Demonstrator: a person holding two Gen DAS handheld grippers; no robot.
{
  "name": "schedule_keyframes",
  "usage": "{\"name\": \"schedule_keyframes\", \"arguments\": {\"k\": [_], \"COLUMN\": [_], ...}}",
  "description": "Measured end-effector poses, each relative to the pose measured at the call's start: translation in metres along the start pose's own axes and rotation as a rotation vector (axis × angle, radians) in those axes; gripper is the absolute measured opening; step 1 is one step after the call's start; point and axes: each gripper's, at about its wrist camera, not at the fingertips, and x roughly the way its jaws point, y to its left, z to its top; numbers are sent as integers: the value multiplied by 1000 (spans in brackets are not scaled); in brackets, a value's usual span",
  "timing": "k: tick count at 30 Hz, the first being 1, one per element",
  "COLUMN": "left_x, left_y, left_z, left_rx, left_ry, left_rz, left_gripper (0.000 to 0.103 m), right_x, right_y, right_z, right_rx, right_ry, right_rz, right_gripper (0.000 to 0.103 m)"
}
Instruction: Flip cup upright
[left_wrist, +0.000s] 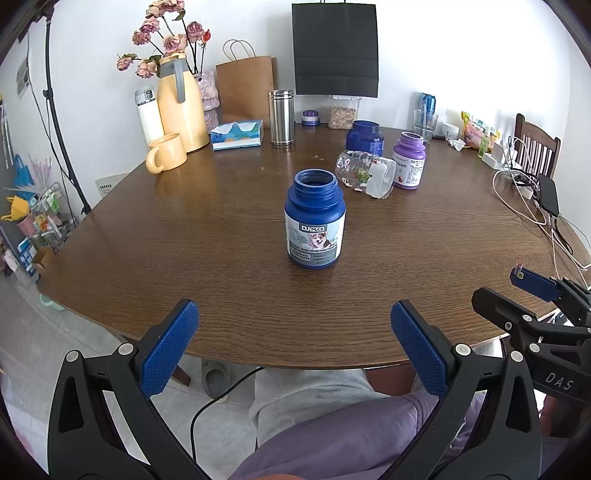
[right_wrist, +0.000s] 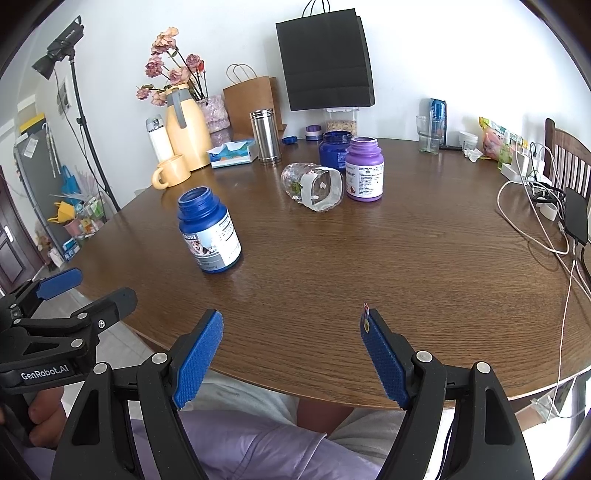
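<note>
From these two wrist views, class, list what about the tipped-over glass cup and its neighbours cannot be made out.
- Glass cup: whether it touches the purple bottle; they overlap, both views.
- Rear blue jar: base hidden by cup and purple bottle, right wrist.
- Front blue bottle: label small print too small.

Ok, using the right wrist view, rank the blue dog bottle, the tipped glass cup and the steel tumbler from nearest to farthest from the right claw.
1. Blue dog bottle, front left of the right claw.
2. Tipped glass cup, mid-table, ahead.
3. Steel tumbler, far back, left of centre.

Black hand-held gripper w/ blue ribbed pads, silver screws.
</note>
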Motion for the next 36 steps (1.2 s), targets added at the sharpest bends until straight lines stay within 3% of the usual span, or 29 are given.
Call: {"name": "schedule_keyframes", "arguments": {"k": [36], "left_x": [1], "left_y": [0], "left_z": [2], "left_rx": [6], "left_ry": [-4], "left_rz": [-2], "left_gripper": [103], "right_x": [4], "right_y": [-5], "right_z": [4], "right_rx": [5], "right_ry": [14], "right_rz": [27], "right_gripper": [81]}}
